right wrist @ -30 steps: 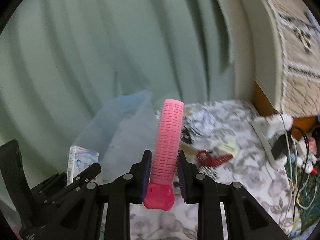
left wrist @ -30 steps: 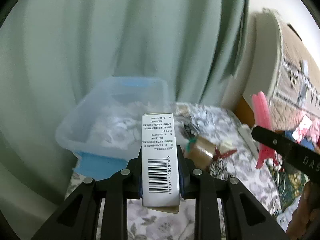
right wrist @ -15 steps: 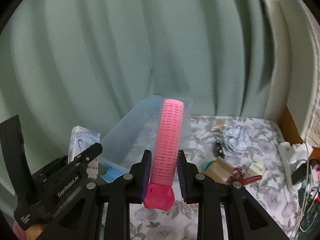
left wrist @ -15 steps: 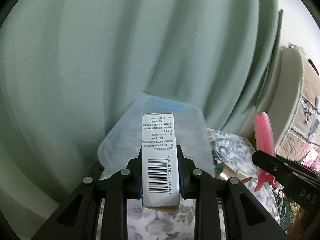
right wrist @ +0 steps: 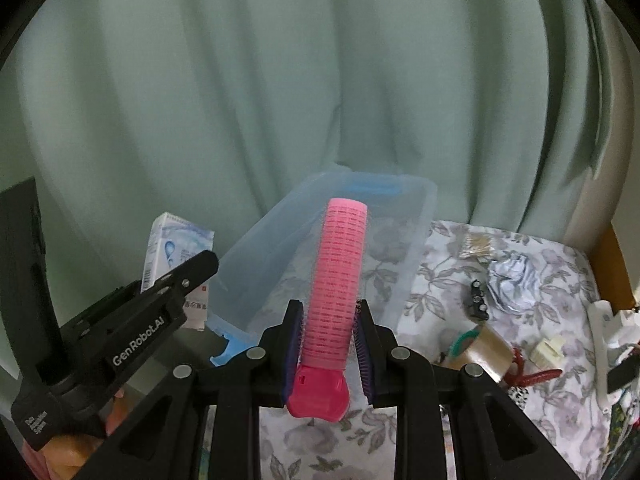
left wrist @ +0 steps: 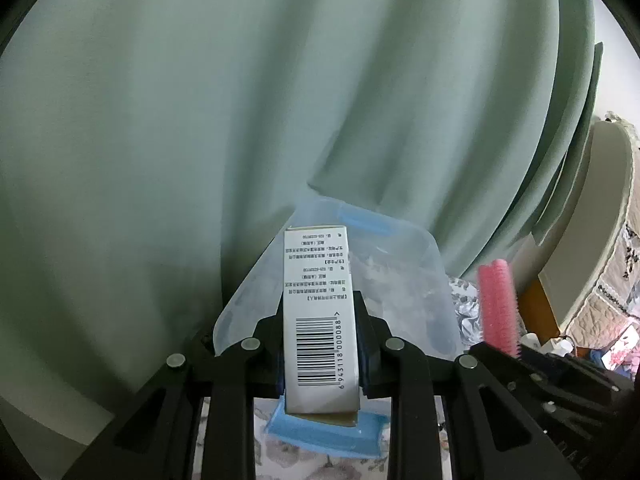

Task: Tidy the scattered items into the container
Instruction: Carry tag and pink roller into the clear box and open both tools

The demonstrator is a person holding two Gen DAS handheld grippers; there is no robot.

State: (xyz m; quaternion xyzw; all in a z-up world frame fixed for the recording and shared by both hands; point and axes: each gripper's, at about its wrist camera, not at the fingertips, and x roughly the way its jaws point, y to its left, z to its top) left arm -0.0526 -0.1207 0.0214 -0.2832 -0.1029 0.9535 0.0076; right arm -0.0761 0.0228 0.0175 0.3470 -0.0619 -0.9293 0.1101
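Note:
My left gripper (left wrist: pixel 320 340) is shut on a white carton with a barcode (left wrist: pixel 318 312), held upright just in front of a clear plastic bin with blue handles (left wrist: pixel 412 280). The carton also shows in the right wrist view (right wrist: pixel 176 248), clamped in the left gripper (right wrist: pixel 200 268) at the bin's left. My right gripper (right wrist: pixel 328 344) is shut on a pink hair roller (right wrist: pixel 340 280), held upright before the bin (right wrist: pixel 416 216). The roller shows at the right of the left wrist view (left wrist: pixel 498 304).
A floral cloth (right wrist: pixel 460 280) covers the surface. On it right of the bin lie a tape roll (right wrist: pixel 480 350), a crumpled wrapper (right wrist: pixel 512 280), a red clip (right wrist: pixel 532 374), a small black piece (right wrist: pixel 478 296) and a white power strip (right wrist: pixel 604 336). A green curtain (right wrist: pixel 320 80) hangs behind.
Both grippers have swung left and tilted up towards the bin, holding their loads. The bin now sits centred behind each gripper, and the scattered items have slid right.

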